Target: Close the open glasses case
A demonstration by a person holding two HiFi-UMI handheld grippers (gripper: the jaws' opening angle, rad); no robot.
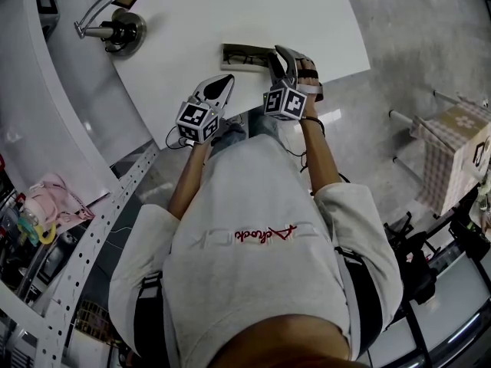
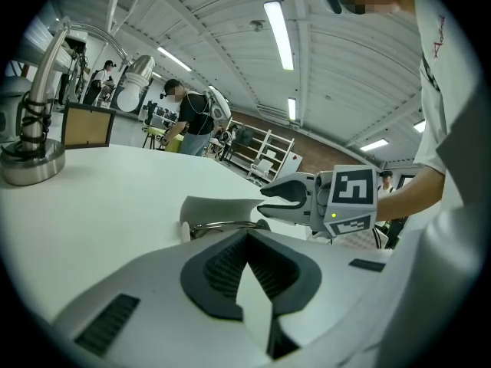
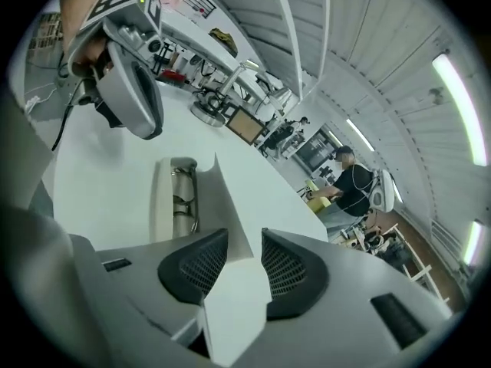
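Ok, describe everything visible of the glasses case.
The glasses case is long, narrow and pale, looks like stiff card or plastic, and lies open on the white table near its edge. Its shallow tray holds folded glasses. The thin lid stands up along one long side and passes between the right gripper's jaws, which stand apart and do not press it.

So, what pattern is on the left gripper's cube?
Black and white square markers; the cube of the left gripper shows best in the head view.

shirt (image 1: 253, 228): grey, red print | straps (image 1: 149, 313): black | left tool (image 1: 228, 78), right tool (image 1: 291, 58): grey-white, marker cubes
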